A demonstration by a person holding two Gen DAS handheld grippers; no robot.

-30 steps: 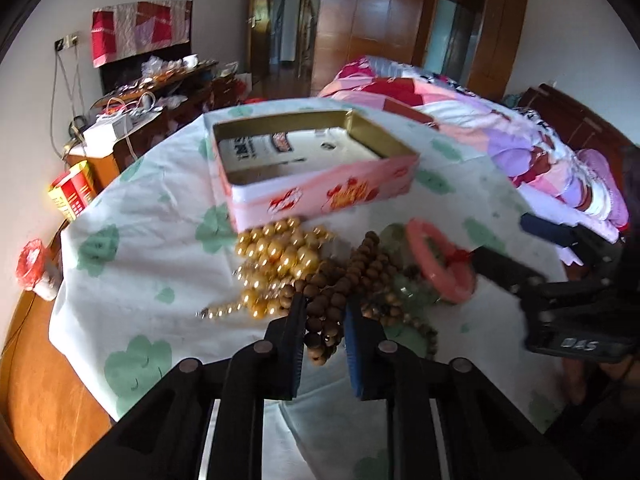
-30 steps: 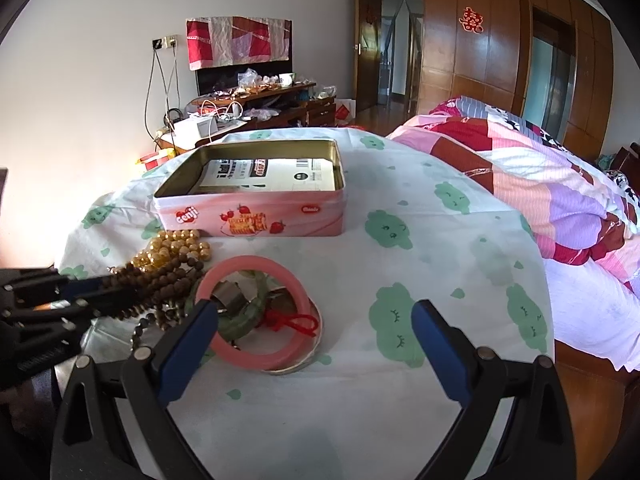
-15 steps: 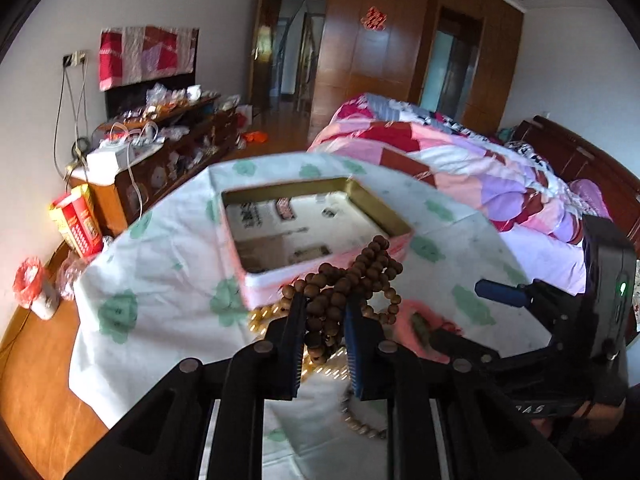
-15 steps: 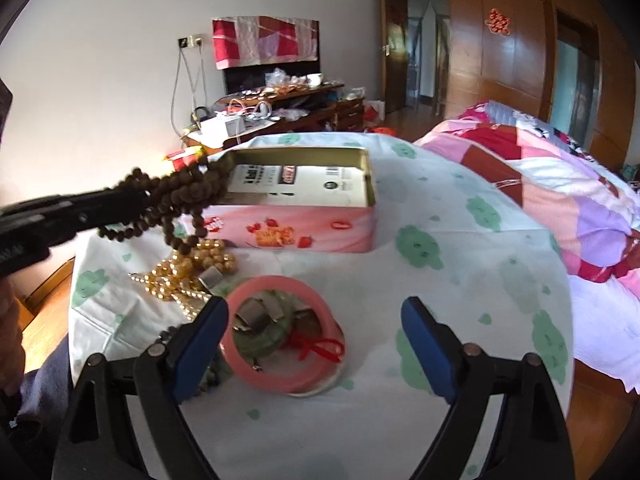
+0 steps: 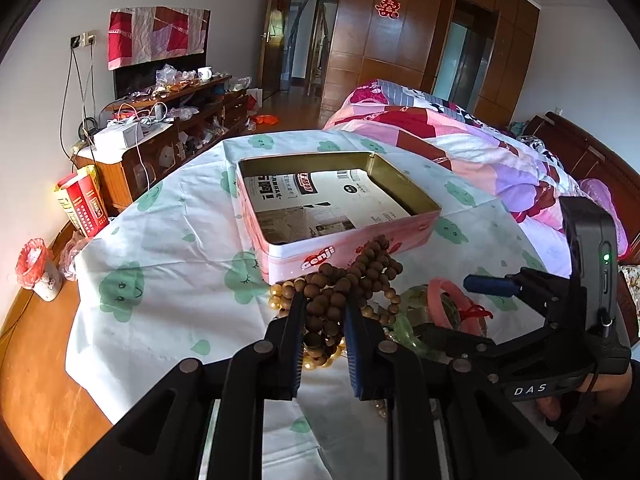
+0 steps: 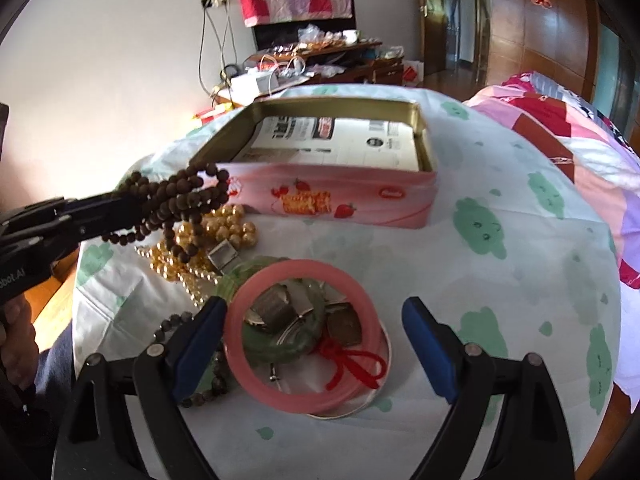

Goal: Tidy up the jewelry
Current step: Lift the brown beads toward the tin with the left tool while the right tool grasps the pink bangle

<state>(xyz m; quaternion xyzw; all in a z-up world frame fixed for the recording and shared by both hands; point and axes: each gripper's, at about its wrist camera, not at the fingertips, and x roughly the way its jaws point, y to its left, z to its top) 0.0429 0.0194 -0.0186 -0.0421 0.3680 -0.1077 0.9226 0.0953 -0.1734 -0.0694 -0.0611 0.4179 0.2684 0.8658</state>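
Note:
My left gripper (image 5: 323, 304) is shut on a brown wooden bead string (image 5: 352, 276), held in the air just in front of the open pink tin (image 5: 416, 229). The string (image 6: 176, 196) and tin (image 6: 340, 196) also show in the right wrist view. My right gripper (image 6: 314, 316) is open, its fingers either side of a pink bangle (image 6: 240, 344) that lies on a green bangle (image 6: 260, 348) with a red knot (image 6: 352, 364). Gold beads (image 6: 224, 232) lie on the cloth by the tin.
The round table has a white cloth (image 5: 160, 248) with green prints. A bed (image 5: 460, 140) stands to the right. A cluttered wooden cabinet (image 5: 160, 140) is at the back left. A printed card lines the tin's bottom (image 5: 320, 200).
My left gripper has lifted the brown bead string off the cloth and carried it toward the tin. My right gripper has moved closer over the pink bangle, staying open.

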